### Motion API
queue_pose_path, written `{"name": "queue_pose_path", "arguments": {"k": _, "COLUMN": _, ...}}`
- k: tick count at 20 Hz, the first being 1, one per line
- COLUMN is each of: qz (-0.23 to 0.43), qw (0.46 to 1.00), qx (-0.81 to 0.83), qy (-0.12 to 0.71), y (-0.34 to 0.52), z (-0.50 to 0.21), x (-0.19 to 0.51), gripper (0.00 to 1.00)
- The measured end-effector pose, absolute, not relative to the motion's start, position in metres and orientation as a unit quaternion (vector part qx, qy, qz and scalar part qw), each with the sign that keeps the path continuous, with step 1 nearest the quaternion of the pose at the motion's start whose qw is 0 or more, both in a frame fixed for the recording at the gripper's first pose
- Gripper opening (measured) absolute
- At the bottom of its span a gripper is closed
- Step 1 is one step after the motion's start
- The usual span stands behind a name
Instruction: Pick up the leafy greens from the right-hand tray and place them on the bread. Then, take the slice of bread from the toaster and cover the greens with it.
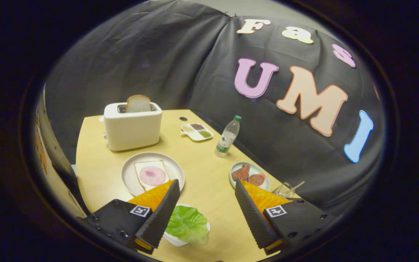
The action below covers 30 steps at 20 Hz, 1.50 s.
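While the gripper (207, 189) hangs above the near edge of the wooden table (202, 171), its two ribbed fingers stand wide apart and hold nothing.

Item 1, lettuce leaf (187, 223): bright green, crinkled, with a ruffled edge and pale veins. It lies in a small white tray (175, 239) low between the fingers, close against the left finger (162, 211). Judged very light, soft and limp, and easily torn or creased. It should flop when lifted. Best taken by a bunched fold near the middle or the thicker rib, with a gentle pinch, not by the thin rim.

Item 2, bread slice (144, 168): pale, square, topped with a round pink slice of meat (152, 175). It lies flat on a white plate (129, 171) just beyond the left fingertip and is the landing place for the leaf.

Item 3, toast slice (138, 103): brown-crusted, standing upright in a slot of the white toaster (131, 127) at the far side of the table. Judged light, stiff and crumbly, to be pinched across its exposed top.

Other stock: a small plate of brown meat pieces (249, 174) just beyond the right finger (251, 211), a divided condiment dish (196, 131), a water bottle (227, 136), and a small wire basket (284, 189).
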State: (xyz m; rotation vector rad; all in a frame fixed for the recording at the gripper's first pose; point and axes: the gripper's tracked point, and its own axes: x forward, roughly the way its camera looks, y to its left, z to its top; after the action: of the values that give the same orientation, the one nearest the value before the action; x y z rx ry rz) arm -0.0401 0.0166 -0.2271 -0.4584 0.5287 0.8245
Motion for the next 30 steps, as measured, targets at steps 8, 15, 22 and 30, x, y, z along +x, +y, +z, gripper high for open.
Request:
{"name": "queue_pose_path", "arguments": {"k": 8, "qz": 0.444, "qw": 0.798, "qx": -0.249, "qy": 0.323, "y": 0.008, "z": -0.298, "x": -0.058, "gripper": 0.99}}
{"name": "queue_pose_path", "arguments": {"k": 15, "qz": 0.473, "qw": 0.739, "qx": -0.259, "qy": 0.403, "y": -0.008, "z": -0.352, "x": -0.081, "gripper": 0.99}}
{"name": "queue_pose_path", "arguments": {"k": 22, "qz": 0.479, "qw": 0.718, "qx": -0.265, "qy": 0.430, "y": -0.013, "z": -0.393, "x": -0.094, "gripper": 0.99}}
{"name": "queue_pose_path", "arguments": {"k": 30, "qz": 0.476, "qw": 0.700, "qx": -0.238, "qy": 0.476, "y": -0.024, "z": -0.426, "x": -0.103, "gripper": 0.83}}
